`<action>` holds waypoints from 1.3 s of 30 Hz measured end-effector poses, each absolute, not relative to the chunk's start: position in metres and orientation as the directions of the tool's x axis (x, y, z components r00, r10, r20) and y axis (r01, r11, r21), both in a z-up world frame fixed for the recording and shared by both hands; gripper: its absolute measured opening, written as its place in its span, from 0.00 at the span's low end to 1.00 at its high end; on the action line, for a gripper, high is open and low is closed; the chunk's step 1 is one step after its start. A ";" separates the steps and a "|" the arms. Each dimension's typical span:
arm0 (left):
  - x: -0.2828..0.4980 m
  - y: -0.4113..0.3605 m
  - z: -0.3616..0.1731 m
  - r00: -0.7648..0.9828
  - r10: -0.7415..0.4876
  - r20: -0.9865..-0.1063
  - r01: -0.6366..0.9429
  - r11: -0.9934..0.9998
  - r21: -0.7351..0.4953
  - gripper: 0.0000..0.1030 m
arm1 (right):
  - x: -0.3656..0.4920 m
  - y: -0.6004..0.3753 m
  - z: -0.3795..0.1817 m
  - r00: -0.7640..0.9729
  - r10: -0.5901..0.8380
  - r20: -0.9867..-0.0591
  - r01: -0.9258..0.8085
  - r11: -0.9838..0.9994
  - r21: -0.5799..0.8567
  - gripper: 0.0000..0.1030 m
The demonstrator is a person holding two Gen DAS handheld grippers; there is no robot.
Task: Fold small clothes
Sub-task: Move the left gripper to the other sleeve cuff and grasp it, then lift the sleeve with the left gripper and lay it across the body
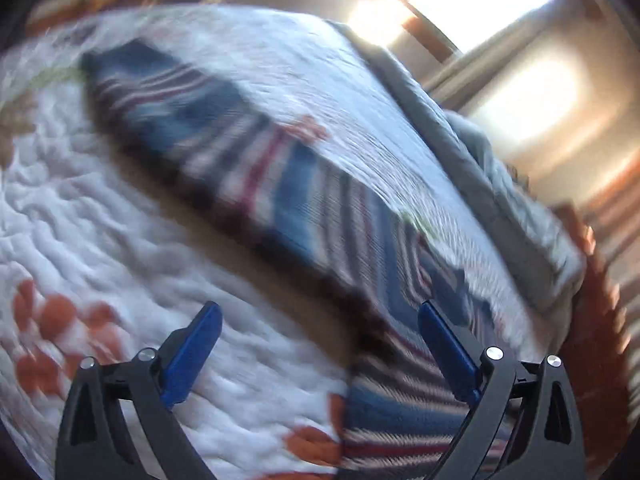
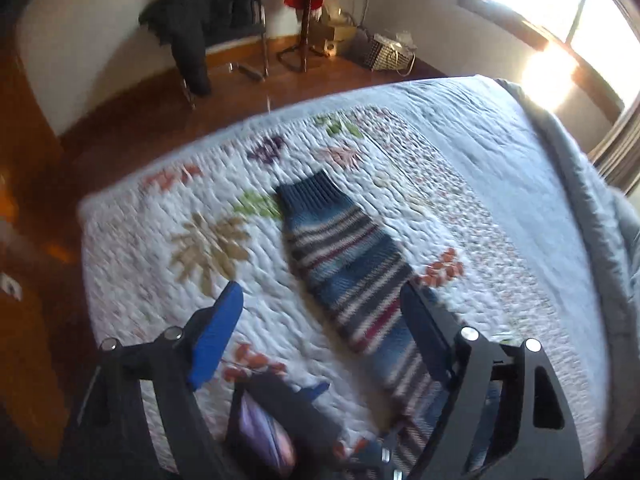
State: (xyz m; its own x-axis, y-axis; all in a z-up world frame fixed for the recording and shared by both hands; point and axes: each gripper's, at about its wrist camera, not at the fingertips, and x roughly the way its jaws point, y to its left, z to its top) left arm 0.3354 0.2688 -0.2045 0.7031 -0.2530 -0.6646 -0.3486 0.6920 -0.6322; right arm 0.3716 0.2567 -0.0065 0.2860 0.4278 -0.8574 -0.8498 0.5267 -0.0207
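A small knitted garment (image 1: 256, 168) with blue, white, grey and dark red stripes lies stretched out long on a white quilted bedspread (image 1: 100, 216). In the right wrist view the garment (image 2: 344, 264) shows its dark ribbed end toward the far side of the bed. My left gripper (image 1: 320, 320) is open and empty, low over the garment's near end. My right gripper (image 2: 320, 300) is open and empty, higher above the garment's near part. The left gripper also shows in the right wrist view (image 2: 280, 420), below the right one. The left wrist view is blurred.
The bedspread (image 2: 500, 184) has leaf and flower prints, and a grey blanket (image 2: 592, 208) lies along its right edge. Beyond the bed are a wooden floor (image 2: 132, 120), a chair with dark clothes (image 2: 208, 28), a coat stand (image 2: 302, 12) and a bright window (image 2: 560, 0).
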 end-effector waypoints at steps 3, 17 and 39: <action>0.326 0.346 -0.206 0.745 -0.247 -0.620 -0.367 0.624 -0.690 0.96 | 0.352 0.217 0.010 0.348 0.511 -0.786 -0.805 0.592 0.028 0.89; 0.383 0.525 -0.247 0.752 -0.405 -0.520 -0.407 0.336 -0.850 0.95 | 0.215 0.060 -0.120 0.321 0.463 -0.826 -0.711 0.694 0.113 0.90; 0.410 0.518 -0.215 0.672 -0.178 -0.719 -0.556 0.520 -0.648 0.09 | 0.249 -0.034 -0.178 0.323 0.576 -0.751 -0.568 0.753 0.333 0.90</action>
State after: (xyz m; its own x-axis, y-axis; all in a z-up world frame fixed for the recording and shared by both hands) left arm 0.4101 0.5177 -0.2153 0.6724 -0.1776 -0.7186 -0.5556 0.5204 -0.6485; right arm 0.2495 -0.0345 -0.1781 0.3232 0.5760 -0.7508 -0.5679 0.7527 0.3331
